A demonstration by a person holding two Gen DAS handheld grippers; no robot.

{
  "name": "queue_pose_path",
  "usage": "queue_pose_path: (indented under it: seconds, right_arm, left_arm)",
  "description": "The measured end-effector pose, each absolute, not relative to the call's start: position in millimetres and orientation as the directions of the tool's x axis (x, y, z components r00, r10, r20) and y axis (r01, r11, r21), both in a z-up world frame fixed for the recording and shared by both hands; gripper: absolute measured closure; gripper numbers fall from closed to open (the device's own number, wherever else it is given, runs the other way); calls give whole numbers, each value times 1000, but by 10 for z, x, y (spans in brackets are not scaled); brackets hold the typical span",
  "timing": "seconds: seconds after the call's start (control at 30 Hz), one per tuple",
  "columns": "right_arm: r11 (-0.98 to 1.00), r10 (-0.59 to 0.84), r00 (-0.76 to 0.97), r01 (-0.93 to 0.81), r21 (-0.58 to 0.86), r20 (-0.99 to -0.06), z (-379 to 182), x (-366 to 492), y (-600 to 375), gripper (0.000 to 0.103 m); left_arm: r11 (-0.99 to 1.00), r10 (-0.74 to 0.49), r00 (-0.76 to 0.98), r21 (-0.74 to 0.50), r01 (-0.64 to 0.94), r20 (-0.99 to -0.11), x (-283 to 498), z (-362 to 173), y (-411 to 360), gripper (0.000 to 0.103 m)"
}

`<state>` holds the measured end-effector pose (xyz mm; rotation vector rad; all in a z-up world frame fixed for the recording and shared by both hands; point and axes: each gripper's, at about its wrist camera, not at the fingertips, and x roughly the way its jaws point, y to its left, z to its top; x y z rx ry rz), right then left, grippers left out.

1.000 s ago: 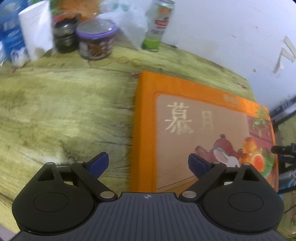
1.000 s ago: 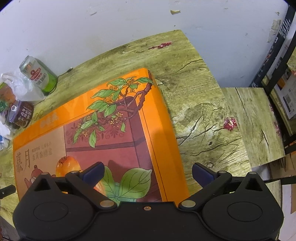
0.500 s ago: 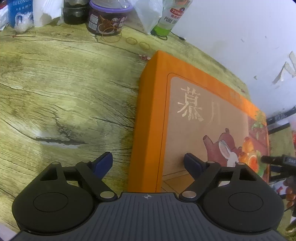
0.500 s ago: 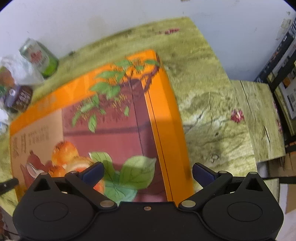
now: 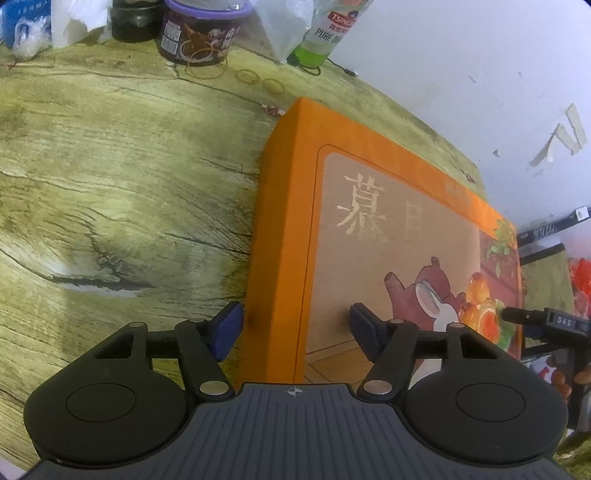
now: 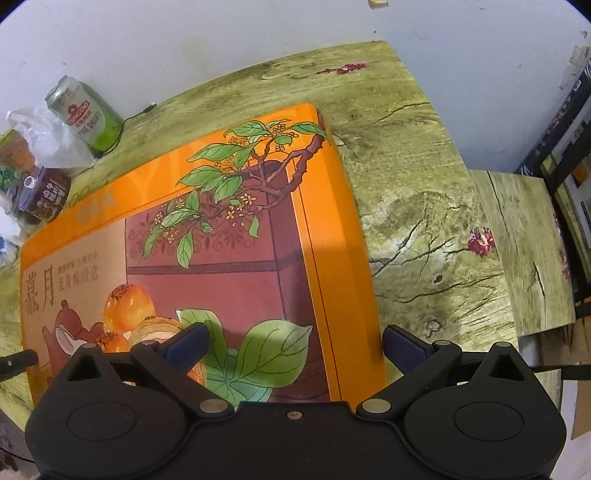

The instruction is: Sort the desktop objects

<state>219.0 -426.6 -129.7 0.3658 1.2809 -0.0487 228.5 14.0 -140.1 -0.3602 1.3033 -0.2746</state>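
A large orange gift box (image 5: 369, 229) with a printed lid lies flat on the wood-grain table (image 5: 110, 166). My left gripper (image 5: 295, 328) straddles the box's left edge near the front. One blue pad (image 5: 229, 328) is beside the orange side wall and the other hovers over the lid. Its jaws are closing, with a thin gap still showing at the wall. My right gripper (image 6: 295, 345) straddles the right edge of the box (image 6: 221, 240) with its jaws wide open, one finger over the lid and one off the side.
Along the back wall stand a green can (image 6: 86, 114), a purple-lidded tub (image 5: 199, 33), a dark jar (image 5: 135, 22), a clear plastic bag (image 5: 280, 26) and a blue tissue pack (image 5: 22, 22). Rubber bands (image 5: 247, 75) lie near the tub. A lower table (image 6: 524, 251) adjoins on the right.
My left gripper's jaws have narrowed around the box's left edge, and its view has tipped down towards the box. The right gripper stays wide open over the right edge.
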Motion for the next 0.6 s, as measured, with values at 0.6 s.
queue_pose_path:
  seconds: [0.6]
  right_arm:
    - [954, 172, 279, 190, 230, -945, -1313, 2155, -4243, 4]
  left_arm:
    - [889, -440, 189, -456, -49, -878, 2292, -1583, 190, 18]
